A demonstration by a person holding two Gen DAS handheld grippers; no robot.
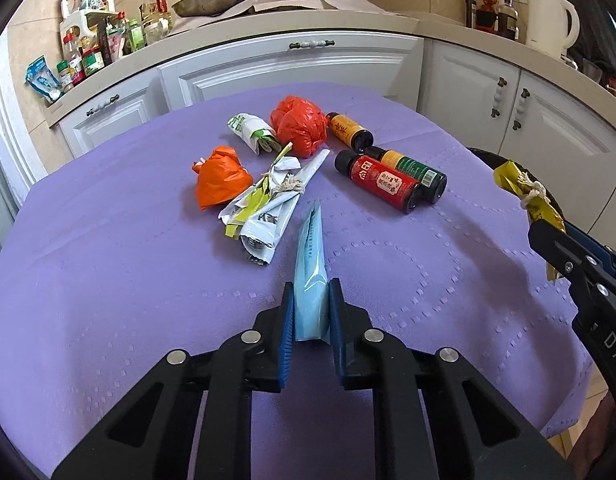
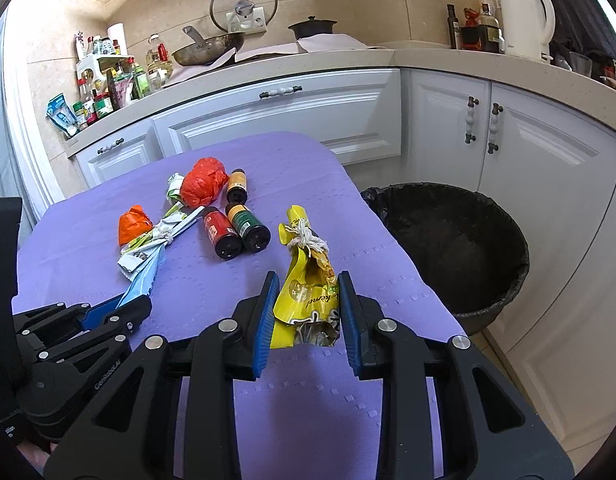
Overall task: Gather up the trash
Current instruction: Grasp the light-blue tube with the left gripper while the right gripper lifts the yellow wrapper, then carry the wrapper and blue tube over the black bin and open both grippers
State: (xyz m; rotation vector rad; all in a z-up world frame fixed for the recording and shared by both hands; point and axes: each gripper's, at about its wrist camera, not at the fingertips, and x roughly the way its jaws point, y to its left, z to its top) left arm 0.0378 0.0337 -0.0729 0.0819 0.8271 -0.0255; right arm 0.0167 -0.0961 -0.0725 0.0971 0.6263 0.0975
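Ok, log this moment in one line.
left tool: shut on blue packet | right tool: shut on yellow wrapper | bin: beside table, open

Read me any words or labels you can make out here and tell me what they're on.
"DAS": cut off at the frame edge, on the right gripper body.
"CanRobot.AI": roughly, small print on the left gripper body.
Yellow snack bag: print upside down, unreadable.
Red bottle and green bottle: labels too small.

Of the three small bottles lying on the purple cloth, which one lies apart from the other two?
The orange-labelled bottle, farthest back beside the red plastic bag. The red-labelled bottle and green-labelled bottle lie touching side by side.
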